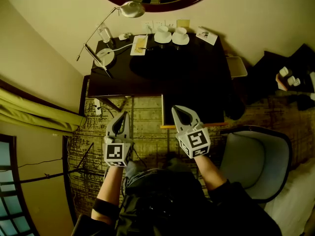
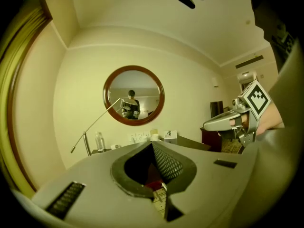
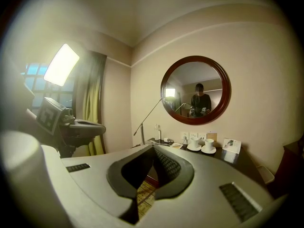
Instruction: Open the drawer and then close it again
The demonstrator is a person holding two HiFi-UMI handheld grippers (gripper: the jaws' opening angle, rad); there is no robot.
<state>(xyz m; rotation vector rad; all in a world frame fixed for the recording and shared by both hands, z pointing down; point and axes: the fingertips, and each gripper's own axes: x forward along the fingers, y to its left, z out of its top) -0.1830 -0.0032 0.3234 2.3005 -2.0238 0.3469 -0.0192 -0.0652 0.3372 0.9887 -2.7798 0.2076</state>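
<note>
Holding a tool in each hand, the person is pointing the left gripper [image 1: 124, 116] and the right gripper [image 1: 177, 110] toward the desk [image 1: 187, 68], both with jaws pressed fully together and nothing between them, the left over the carpet [image 1: 147, 127]. The right one's tip is showing just at the near edge of the drawer [image 1: 199, 107], which is standing pulled out from the desk's front. Farther back, two white cups [image 1: 162, 35] are sitting under a round mirror [image 1: 153, 7].

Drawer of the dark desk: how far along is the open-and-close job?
Opening looks done: the dark drawer with a pale front edge seems to stick out from the dark wooden desk. In hand: nothing. The right gripper is by it and the left gripper off to the side, both shut and empty. Closing is left.
</note>
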